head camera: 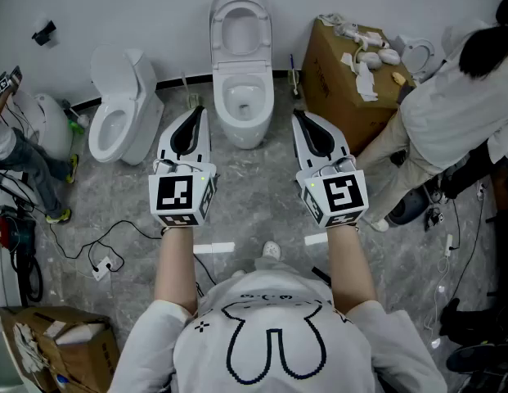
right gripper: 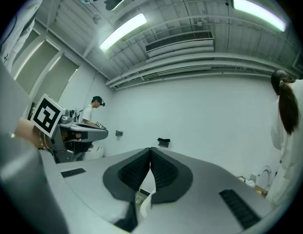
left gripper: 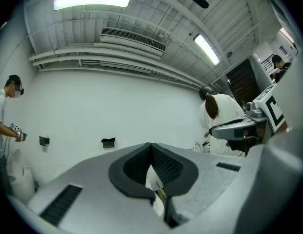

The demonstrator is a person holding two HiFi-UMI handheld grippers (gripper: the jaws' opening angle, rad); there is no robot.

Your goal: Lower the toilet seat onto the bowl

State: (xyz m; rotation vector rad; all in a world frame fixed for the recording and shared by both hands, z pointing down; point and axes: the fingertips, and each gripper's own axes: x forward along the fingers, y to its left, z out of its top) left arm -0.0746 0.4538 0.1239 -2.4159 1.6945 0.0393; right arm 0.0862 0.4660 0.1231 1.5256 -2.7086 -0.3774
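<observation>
The white oval toilet seat (head camera: 240, 16) stands raised behind the white ceramic toilet bowl (head camera: 244, 98). Its long axis runs up the white wall (head camera: 139, 6) and its opening faces me. The bowl sits at the wall edge of the grey marbled floor (head camera: 254, 195). My left gripper (head camera: 196, 113) and right gripper (head camera: 298, 116) hover flanking the bowl's front, jaws pressed together, holding nothing.

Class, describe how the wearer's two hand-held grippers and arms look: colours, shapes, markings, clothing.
The left hand-held gripper and right hand-held gripper are pale grey tapering shells with black ribbed pads. Each carries a white cube with black square markers. The forearms are bare below a white short-sleeved shirt bearing a black pixel-outline drawing.
</observation>
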